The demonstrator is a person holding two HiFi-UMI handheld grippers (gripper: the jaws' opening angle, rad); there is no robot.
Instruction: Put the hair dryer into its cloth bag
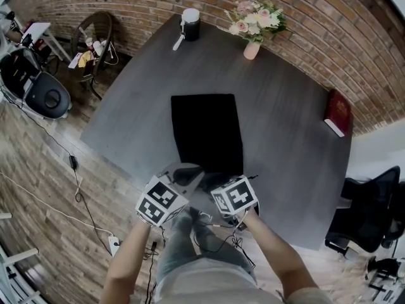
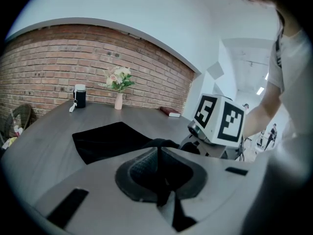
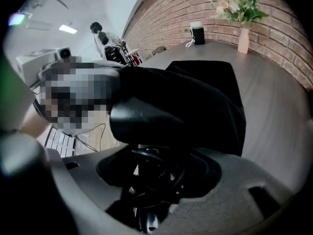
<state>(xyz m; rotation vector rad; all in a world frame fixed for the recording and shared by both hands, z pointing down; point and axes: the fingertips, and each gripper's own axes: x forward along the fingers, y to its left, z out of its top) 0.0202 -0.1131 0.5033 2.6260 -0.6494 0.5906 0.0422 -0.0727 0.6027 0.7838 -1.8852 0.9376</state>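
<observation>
Dryer (image 3: 161,116) and cord (image 3: 157,173) are clamped in the right gripper's (image 3: 151,180) jaws at the worktop's (image 1: 285,106) near edge, against the bag (image 1: 207,132); the bag's rim is pinched in the left gripper's (image 2: 157,165) shut jaws.

Far end of hair dryer (image 3: 146,119) hidden by cloth bag (image 3: 210,80) (black on black).

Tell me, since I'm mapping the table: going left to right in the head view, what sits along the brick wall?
Black cylindrical container with white lid → pink vase of pale flowers → dark red book
</observation>
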